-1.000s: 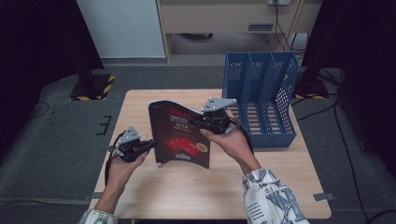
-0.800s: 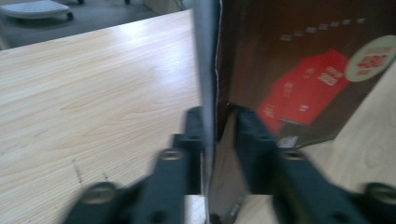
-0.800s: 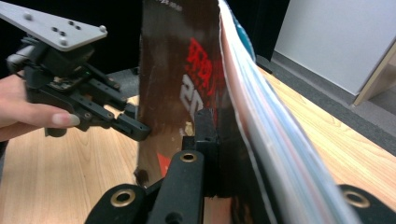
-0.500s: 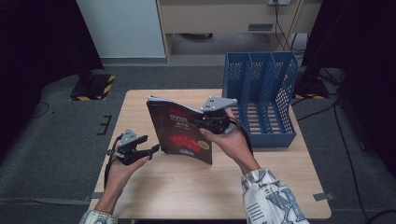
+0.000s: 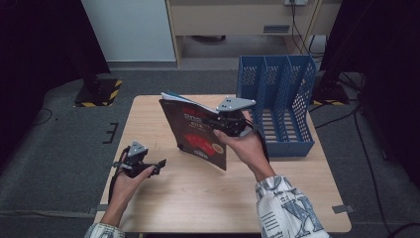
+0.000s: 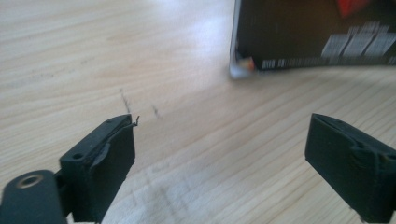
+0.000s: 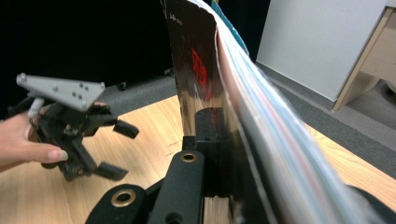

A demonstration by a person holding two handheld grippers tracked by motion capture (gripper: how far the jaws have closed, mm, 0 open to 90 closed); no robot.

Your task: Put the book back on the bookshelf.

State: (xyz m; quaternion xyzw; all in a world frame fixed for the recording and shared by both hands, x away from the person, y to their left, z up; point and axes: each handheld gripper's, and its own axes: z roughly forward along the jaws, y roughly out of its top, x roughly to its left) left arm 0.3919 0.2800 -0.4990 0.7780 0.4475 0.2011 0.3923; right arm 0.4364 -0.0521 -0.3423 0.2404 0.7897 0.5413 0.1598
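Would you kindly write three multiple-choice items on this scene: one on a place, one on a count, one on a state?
1. Where does the blue file rack stand on the table?
A. at its right side
B. at its left side
C. at its near edge

2. How many slots has the rack?
A. one
B. three
C. six

3. How do the left gripper jaws stand?
A. shut on the book
B. shut on nothing
C. open, nothing between them

Answers:
1. A: the high view shows it beyond the right gripper.
2. B: two dividers split it.
3. C: bare wood shows between the jaws, apart from the book.
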